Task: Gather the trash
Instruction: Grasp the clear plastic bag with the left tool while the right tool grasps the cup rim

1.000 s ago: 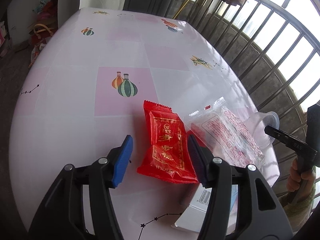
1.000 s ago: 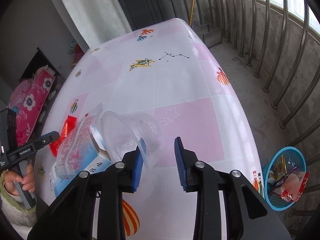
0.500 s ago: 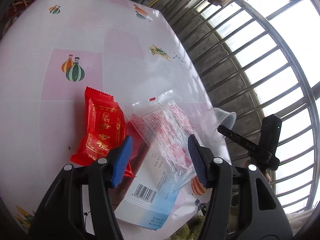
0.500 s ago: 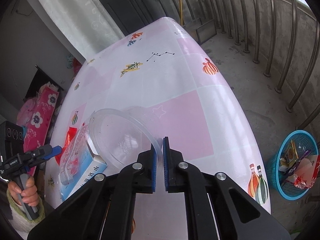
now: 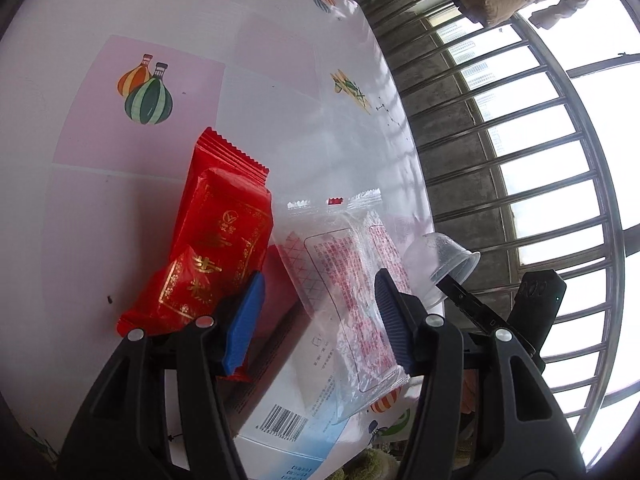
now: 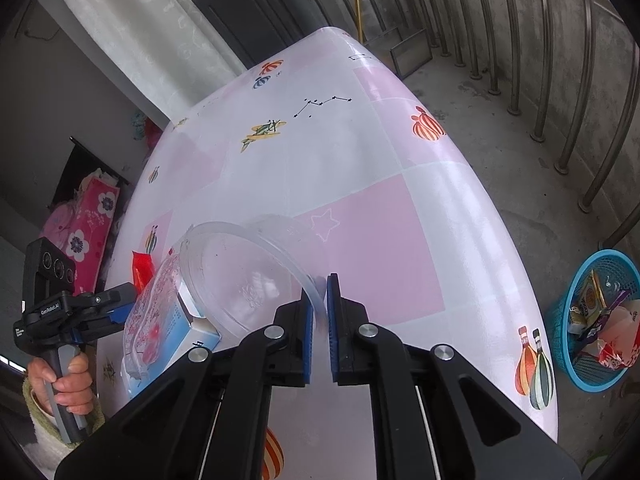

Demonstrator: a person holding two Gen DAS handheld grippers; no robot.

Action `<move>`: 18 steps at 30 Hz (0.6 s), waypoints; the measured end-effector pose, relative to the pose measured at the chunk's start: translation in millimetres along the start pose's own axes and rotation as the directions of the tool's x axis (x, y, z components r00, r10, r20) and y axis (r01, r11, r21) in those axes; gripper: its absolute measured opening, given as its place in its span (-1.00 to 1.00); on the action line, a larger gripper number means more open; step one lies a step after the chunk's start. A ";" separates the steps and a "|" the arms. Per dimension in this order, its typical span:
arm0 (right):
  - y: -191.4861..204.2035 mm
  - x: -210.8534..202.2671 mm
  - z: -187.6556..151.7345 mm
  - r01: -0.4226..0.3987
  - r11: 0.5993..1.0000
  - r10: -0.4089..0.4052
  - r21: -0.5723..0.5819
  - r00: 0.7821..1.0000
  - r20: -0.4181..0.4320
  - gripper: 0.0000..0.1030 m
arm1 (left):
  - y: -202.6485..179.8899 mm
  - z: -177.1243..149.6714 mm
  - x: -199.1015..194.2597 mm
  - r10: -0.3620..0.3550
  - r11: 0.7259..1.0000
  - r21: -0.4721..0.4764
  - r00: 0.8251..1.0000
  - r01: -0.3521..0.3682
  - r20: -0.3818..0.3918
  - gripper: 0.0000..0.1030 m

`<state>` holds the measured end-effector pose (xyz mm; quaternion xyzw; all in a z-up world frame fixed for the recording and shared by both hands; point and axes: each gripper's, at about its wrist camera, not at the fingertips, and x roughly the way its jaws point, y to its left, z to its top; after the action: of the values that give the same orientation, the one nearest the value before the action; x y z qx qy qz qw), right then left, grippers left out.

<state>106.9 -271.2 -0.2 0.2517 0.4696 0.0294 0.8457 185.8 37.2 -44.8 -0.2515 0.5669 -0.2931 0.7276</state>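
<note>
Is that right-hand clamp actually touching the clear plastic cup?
Touching. The right wrist view shows the right gripper with its pads pinched on the clear plastic cup's rim.

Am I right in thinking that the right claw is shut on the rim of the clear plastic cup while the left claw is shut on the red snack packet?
Not quite. The right claw is indeed shut on the rim of the clear plastic cup, but the left wrist view shows the left claw open, its pads apart over the clear printed wrapper; the red snack packet lies ungripped on the table.
</note>
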 end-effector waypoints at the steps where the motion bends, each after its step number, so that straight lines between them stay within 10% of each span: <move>1: 0.2 2.0 0.1 0.000 1.000 0.000 0.003 1.000 -0.005 -0.85 | -0.1 -0.2 0.8 0.001 1.000 0.002 1.000 -0.001 0.004 -0.03; 18: 9.7 3.5 0.4 0.015 1.000 -0.015 -0.001 1.000 0.014 -0.88 | -24.5 -9.0 -28.6 -0.102 0.988 0.128 0.985 0.084 0.141 -0.82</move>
<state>111.0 -261.9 1.7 0.2481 0.4655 0.0215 0.8493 168.2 40.0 -10.4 -0.2540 0.4802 -0.3414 0.7670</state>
